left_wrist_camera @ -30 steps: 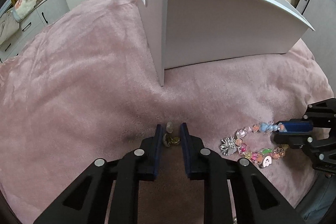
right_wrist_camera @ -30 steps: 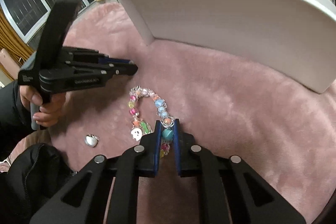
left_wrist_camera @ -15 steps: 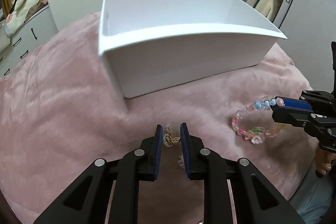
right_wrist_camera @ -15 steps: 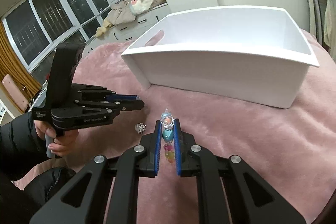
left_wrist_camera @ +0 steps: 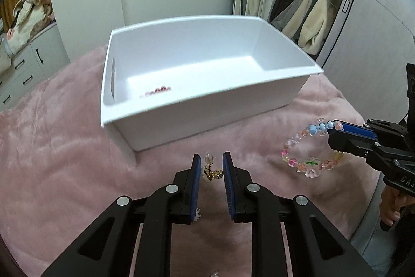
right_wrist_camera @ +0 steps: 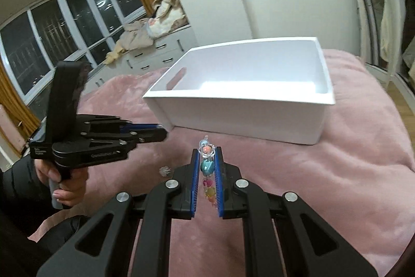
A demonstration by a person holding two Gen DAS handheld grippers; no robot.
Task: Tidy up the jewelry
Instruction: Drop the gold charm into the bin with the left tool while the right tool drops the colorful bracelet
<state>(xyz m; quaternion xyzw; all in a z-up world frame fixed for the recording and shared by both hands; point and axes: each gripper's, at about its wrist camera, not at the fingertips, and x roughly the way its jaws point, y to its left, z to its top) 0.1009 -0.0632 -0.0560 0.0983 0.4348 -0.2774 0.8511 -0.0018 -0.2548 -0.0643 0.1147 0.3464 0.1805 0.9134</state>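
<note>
My left gripper (left_wrist_camera: pixel 210 160) is shut on a small gold earring with a pale bead (left_wrist_camera: pixel 211 170) and holds it above the pink blanket, in front of the white box (left_wrist_camera: pixel 181 118). My right gripper (right_wrist_camera: pixel 206 153) is shut on a colourful beaded bracelet (right_wrist_camera: pixel 207 166), which hangs from its tips in the left wrist view (left_wrist_camera: pixel 310 151), to the right of the box. A red beaded piece (left_wrist_camera: pixel 155 91) lies inside the box. The left gripper also shows in the right wrist view (right_wrist_camera: pixel 159 134).
A pink fluffy blanket (left_wrist_camera: pixel 52 160) covers the bed. A small silver piece (right_wrist_camera: pixel 164 170) lies on it below the left gripper. White drawers (right_wrist_camera: pixel 155 53) with clothes stand at the back left, a wardrobe (left_wrist_camera: pixel 298 4) at the back right.
Both grippers have lifted off the blanket with their jewelry and now sit higher. The inside of the box has come into view.
</note>
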